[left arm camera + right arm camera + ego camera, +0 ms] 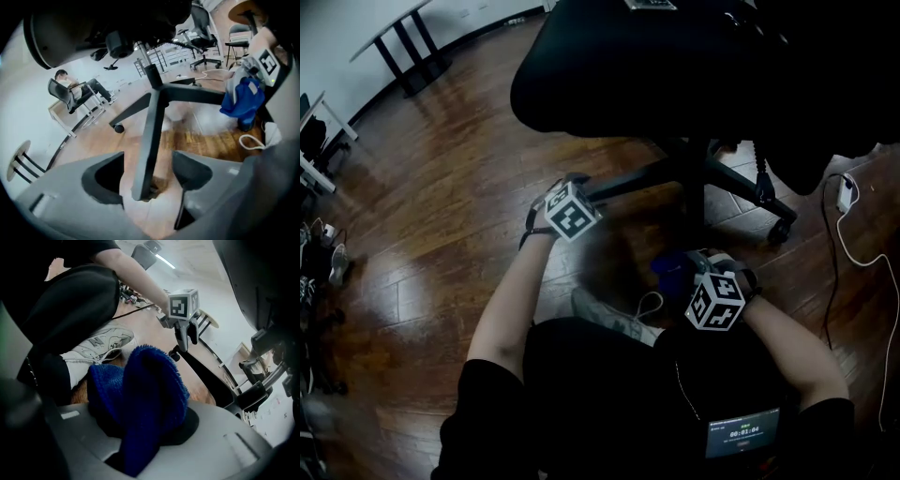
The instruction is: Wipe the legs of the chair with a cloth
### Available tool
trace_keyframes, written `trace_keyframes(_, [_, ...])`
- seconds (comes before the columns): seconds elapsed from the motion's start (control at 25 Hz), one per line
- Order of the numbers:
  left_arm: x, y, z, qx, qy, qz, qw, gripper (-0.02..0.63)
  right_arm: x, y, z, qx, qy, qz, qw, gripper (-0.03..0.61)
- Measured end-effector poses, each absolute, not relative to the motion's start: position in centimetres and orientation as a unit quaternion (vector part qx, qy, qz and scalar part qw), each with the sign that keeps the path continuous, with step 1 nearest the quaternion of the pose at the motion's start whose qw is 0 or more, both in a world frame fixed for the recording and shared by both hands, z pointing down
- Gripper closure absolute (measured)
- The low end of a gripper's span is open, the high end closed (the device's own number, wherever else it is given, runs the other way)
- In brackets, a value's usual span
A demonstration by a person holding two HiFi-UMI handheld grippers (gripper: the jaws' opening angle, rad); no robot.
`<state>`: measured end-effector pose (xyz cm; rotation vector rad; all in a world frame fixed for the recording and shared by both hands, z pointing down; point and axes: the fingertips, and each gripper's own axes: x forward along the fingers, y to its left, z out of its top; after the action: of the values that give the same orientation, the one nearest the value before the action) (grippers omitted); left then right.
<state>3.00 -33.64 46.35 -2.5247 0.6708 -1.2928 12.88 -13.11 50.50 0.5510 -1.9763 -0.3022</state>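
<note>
Left claw (149, 176) is wide open at the lower centre of the left gripper view. A black leg (152, 131) runs between its jaws, not clamped. Right claw (145, 432) is closed on the blue cloth (152, 385), which is bunched up at the centre of the right gripper view. In the head view the chair (675, 75) fills the upper right. Both claws sit below it over the wood floor (441, 187), the right one near a white shoe (614, 319).

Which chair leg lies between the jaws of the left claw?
The leg running from the hub straight toward the left claw; the other legs spread sideways, outside its jaws.
</note>
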Motion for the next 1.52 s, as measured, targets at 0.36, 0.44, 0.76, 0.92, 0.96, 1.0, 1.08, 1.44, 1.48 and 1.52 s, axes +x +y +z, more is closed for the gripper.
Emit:
trace_keyframes(0.36, [3.5, -36.5, 55.2, -0.816, 0.151, -0.555, 0.068, 0.188, 12.6, -14.5, 49.9, 0.262, -0.815, -0.132, 0.499, 0.457])
trace_keyframes(0.44, [3.4, -37.7, 55.7, -0.797, 0.164, -0.571, 0.113, 0.477, 12.8, -15.1, 49.8, 0.261, -0.813, -0.138, 0.501, 0.457])
trace_keyframes(0.76, [4.1, -34.1, 55.8, -0.800, 0.176, -0.570, 0.058, 0.511, 17.5, -17.4, 50.2, 0.274, -0.778, -0.157, 0.544, 0.453])
trace_keyframes(0.92, [5.4, -28.8, 56.1, -0.810, 0.159, -0.564, -0.002, 0.514, 22.3, -18.2, 50.8, 0.269, -0.740, -0.191, 0.586, 0.453])
trace_keyframes(0.96, [5.3, -27.3, 56.4, -0.804, 0.156, -0.573, -0.028, 0.512, 23.4, -18.1, 51.0, 0.267, -0.734, -0.196, 0.593, 0.453])
trace_keyframes(1.0, [5.3, -25.9, 56.6, -0.796, 0.154, -0.584, -0.048, 0.506, 24.3, -18.0, 51.2, 0.266, -0.729, -0.199, 0.598, 0.454])
trace_keyframes(1.08, [5.8, -24.5, 57.0, -0.784, 0.156, -0.599, -0.054, 0.503, 25.3, -17.7, 51.4, 0.265, -0.721, -0.202, 0.608, 0.453])
trace_keyframes(1.44, [7.4, -23.8, 57.2, -0.798, 0.170, -0.578, -0.033, 0.497, 27.7, -10.0, 54.3, 0.122, -0.691, -0.142, 0.699, 0.453])
trace_keyframes(1.48, [7.1, -23.6, 57.1, -0.795, 0.167, -0.581, -0.041, 0.495, 27.7, -9.6, 54.5, 0.135, -0.699, -0.137, 0.689, 0.453])
trace_keyframes(1.52, [6.9, -23.1, 57.2, -0.791, 0.164, -0.587, -0.053, 0.494, 27.9, -9.5, 54.5, 0.152, -0.705, -0.138, 0.679, 0.453])
